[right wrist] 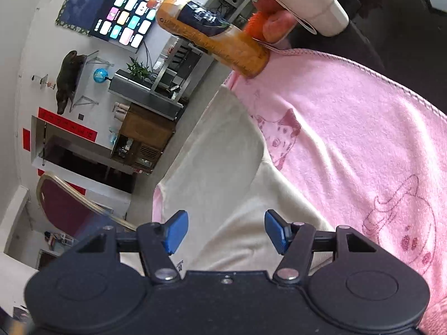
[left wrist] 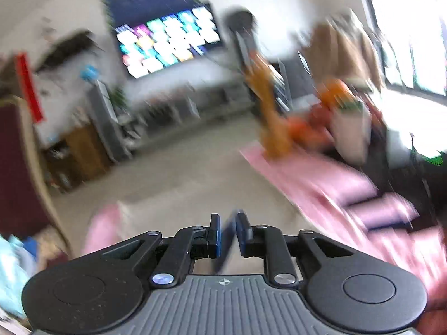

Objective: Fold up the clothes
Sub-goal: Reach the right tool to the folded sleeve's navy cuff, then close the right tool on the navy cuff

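Note:
A cream garment [right wrist: 223, 153] lies spread on a pink printed blanket [right wrist: 349, 139]. My right gripper [right wrist: 226, 231] hovers open just above the garment's near part, with nothing between its blue pads. The left wrist view is heavily motion-blurred. In it my left gripper [left wrist: 228, 234] has its fingers drawn almost together, leaving a narrow gap, and I see no cloth in them. The pink blanket [left wrist: 321, 181] stretches away to its right. Beyond the left fingers there is only blurred floor.
An orange bottle [right wrist: 212, 36] stands on the blanket's far edge, with a white cup [right wrist: 307, 2] and orange-red soft items [right wrist: 273, 19] beside it. A maroon chair [right wrist: 64, 203] is at the left. A lit screen [left wrist: 167, 42] hangs on the far wall.

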Demonstrator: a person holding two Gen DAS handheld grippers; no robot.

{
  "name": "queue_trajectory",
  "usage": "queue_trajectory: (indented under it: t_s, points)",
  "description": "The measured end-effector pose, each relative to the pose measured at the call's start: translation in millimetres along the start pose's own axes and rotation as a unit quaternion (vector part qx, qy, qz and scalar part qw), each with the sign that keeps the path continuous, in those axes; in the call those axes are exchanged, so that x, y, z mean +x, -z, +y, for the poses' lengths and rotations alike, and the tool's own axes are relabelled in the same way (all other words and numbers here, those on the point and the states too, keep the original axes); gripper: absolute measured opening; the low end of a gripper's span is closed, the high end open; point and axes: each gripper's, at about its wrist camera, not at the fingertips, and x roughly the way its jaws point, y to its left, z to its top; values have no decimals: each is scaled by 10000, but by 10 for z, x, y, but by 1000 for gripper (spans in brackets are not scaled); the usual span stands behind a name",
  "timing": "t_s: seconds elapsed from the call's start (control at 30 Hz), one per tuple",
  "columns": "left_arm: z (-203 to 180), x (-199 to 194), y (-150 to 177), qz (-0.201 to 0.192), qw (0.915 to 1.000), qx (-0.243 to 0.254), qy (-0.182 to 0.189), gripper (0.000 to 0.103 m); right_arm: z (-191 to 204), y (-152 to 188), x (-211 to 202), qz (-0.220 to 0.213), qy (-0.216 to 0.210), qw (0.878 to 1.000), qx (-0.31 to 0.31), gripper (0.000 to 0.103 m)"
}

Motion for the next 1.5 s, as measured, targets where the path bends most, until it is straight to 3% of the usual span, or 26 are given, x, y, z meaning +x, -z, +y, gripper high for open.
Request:
queue_trajectory:
  t_s: [0.1, 0.17, 0.27, 0.33, 0.43, 0.47, 0.5, 0.6, 0.63, 0.73, 0.87, 1.03, 1.13, 1.17, 1.2, 1.23, 1.27, 1.37, 1.5]
  points:
    - [22, 27, 196, 347, 9991, -72, 253, 25, -19, -19, 4, -22, 50, 10000, -10, 59]
    - [215, -67, 303, 432, 9989, -136, 151, 35, -7, -12, 16, 5, 99, 9999, -82, 59]
    - [787, -82, 468, 716, 9963, -426, -228, 35, 48, 21, 74, 138, 155, 9994, -273, 59]
    - [1243, 1, 624, 1097, 9891, -790, -593, 35, 126, 64, 158, 271, 271, 9981, -482, 59]
    - [1899, 115, 879, 1572, 9704, -1467, -1097, 35, 284, 145, 360, 555, 625, 9923, -914, 56]
    - [2099, 146, 977, 1671, 9618, -1780, -1237, 35, 345, 179, 458, 680, 783, 9886, -1093, 46]
    - [2299, 177, 1075, 1768, 9519, -2092, -1375, 35, 400, 215, 570, 824, 903, 9848, -1231, 38]
    - [2643, 299, 1336, 2079, 9143, -3175, -1415, 31, 493, 282, 860, 1053, 1149, 9778, -1397, 33]
    - [2678, 364, 1377, 2182, 9075, -3309, -1393, 30, 521, 303, 954, 1119, 1228, 9755, -1444, 33]
    - [2492, 560, 1389, 2615, 9130, -2796, -1411, 28, 609, 362, 1169, 1153, 1453, 9676, -1711, 33]
    - [2323, 783, 1466, 3147, 9077, -2319, -1525, 35, 693, 453, 1356, 1036, 1722, 9532, -2257, 33]
    - [2132, 771, 1468, 3237, 9150, -1590, -1808, 36, 723, 669, 1429, 960, 1949, 9294, -2982, 35]
    - [2110, 754, 1466, 3142, 9185, -1595, -1795, 30, 774, 804, 1409, 940, 1934, 9153, -3405, 33]
    - [2124, 730, 1461, 3105, 9192, -1664, -1761, 30, 790, 836, 1403, 897, 1944, 9110, -3524, 28]
    - [2145, 673, 1451, 3023, 9202, -1787, -1732, 30, 806, 860, 1396, 832, 1962, 9071, -3630, 14]
    - [2167, 617, 1440, 2941, 9209, -1908, -1703, 31, 821, 883, 1390, 768, 1980, 9030, -3735, 11]
    - [2180, 571, 1421, 2827, 9225, -2006, -1698, 31, 839, 879, 1360, 693, 1948, 9039, -3745, 5]
    - [2215, 493, 1382, 2589, 9251, -2141, -1767, 34, 913, 826, 1167, 384, 1617, 9178, -3606, 4]
    - [2261, 389, 1329, 2268, 9275, -2319, -1858, 34, 1091, 869, 841, -184, 1207, 9157, -3828, 4]
